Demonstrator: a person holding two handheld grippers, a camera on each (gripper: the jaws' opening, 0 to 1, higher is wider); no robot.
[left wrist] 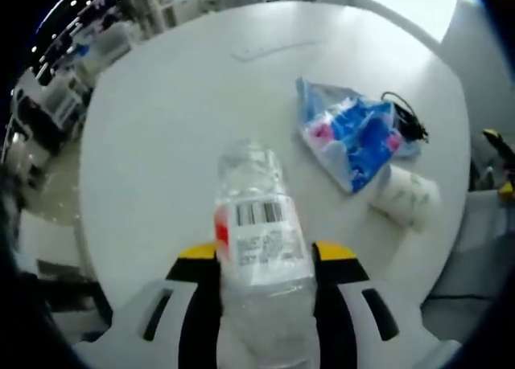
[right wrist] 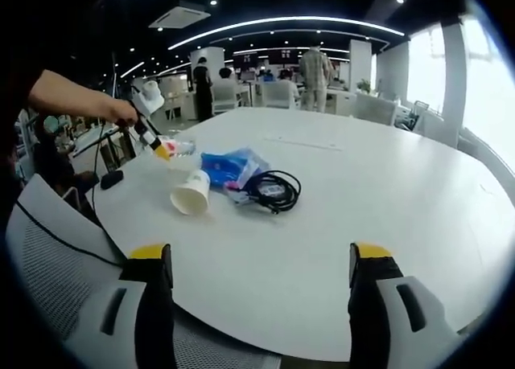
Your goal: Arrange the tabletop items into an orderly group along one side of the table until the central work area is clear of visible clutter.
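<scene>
- The water bottle point(left wrist: 259, 224) your left gripper point(left wrist: 265, 260) holds is clear, glossy plastic with a printed paper-like label.
- Your table point(left wrist: 177, 112) looks smooth and matt white.
- The tissue pack point(left wrist: 350, 136) is shiny, crinkled blue plastic film.
- The cup point(left wrist: 405, 196) lying on its side looks like matt white paper.
- The coiled cable point(right wrist: 273, 190) has a black, slightly glossy rubbery sheath.
- Your right gripper point(right wrist: 261, 268) has matt black jaws, yellow-tipped, on smooth white plastic housings.
- The chair back point(right wrist: 56, 264) looks like pale woven mesh.
</scene>
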